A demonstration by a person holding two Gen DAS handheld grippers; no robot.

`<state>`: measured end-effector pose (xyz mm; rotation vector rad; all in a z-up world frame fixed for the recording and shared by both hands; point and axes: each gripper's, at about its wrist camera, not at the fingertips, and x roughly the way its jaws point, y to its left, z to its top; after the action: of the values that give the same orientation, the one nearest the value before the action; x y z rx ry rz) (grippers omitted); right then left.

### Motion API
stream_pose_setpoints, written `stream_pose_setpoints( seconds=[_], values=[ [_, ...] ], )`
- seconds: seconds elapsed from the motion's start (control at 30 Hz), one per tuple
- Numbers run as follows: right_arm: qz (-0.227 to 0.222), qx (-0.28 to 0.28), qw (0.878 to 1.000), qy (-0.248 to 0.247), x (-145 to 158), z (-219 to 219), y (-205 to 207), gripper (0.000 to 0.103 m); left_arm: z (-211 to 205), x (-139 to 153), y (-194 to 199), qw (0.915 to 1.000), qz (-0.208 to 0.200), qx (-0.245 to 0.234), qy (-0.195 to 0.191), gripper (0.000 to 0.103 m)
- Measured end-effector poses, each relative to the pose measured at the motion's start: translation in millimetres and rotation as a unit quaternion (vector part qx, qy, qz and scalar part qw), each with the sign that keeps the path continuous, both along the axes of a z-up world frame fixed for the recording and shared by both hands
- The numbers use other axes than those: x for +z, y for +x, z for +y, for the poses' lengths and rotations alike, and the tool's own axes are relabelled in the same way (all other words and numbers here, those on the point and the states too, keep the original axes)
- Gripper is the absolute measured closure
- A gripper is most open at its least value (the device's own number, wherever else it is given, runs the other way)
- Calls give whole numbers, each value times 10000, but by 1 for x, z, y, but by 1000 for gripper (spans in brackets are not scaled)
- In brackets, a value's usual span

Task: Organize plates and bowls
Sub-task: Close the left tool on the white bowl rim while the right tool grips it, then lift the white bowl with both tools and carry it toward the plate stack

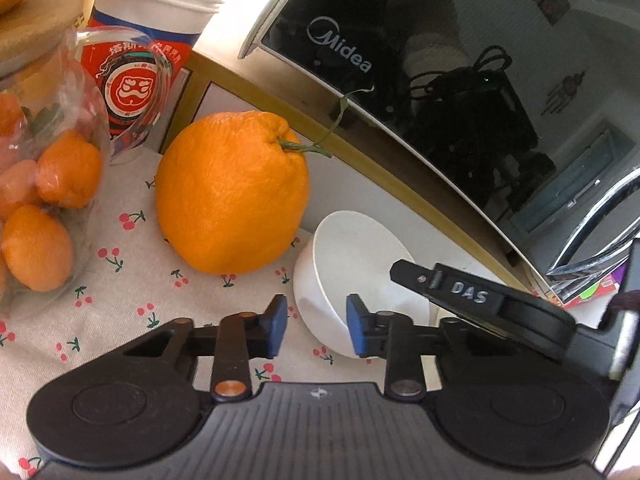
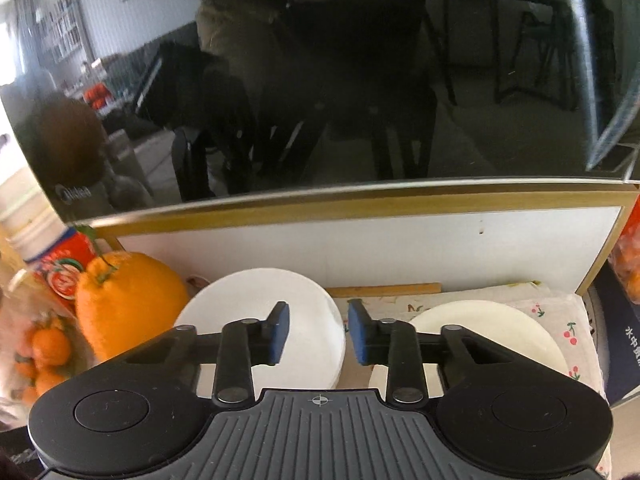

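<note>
A white bowl [image 1: 360, 256] stands on the cherry-print cloth [image 1: 120, 304] in front of a black microwave. My left gripper [image 1: 318, 328] straddles the bowl's near-left rim: the left pad is outside the wall, the right pad is over the inside, and the jaws are narrow and closed on it. In the right wrist view my right gripper [image 2: 318, 332] grips the right rim of the same white bowl [image 2: 260, 300] in the same way. One of its black fingers [image 1: 460, 292] reaches over the bowl from the right. A cream plate [image 2: 480, 320] lies flat to the right.
A large orange [image 1: 232, 192] with stem sits just left of the bowl. Beyond it are a plastic bag of small tangerines [image 1: 44, 200] and stacked paper cups [image 1: 148, 40]. The microwave [image 1: 440, 80] on a white gold-trimmed shelf closes off the back.
</note>
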<state>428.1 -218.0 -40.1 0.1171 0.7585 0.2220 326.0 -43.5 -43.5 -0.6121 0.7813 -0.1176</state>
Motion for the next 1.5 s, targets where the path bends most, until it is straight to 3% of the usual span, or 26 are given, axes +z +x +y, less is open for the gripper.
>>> stream_pose_setpoints(
  seconds=[0.17, 0.3, 0.77, 1.5],
  values=[
    [23, -20, 9997, -255, -3, 5, 2, 85, 0, 3, -2, 10000, 3, -74, -61, 87],
    [61, -76, 9998, -147, -3, 0, 1, 90, -4, 0, -3, 9999, -1, -128, -21, 89],
    [86, -51, 9999, -44, 6, -3, -17, 91, 2, 13, -17, 9999, 36, -131, 105, 90],
    [52, -439, 9984, 361, 50, -24, -82, 91, 5, 61, -48, 9972, -144, -722, 96, 90]
  ],
)
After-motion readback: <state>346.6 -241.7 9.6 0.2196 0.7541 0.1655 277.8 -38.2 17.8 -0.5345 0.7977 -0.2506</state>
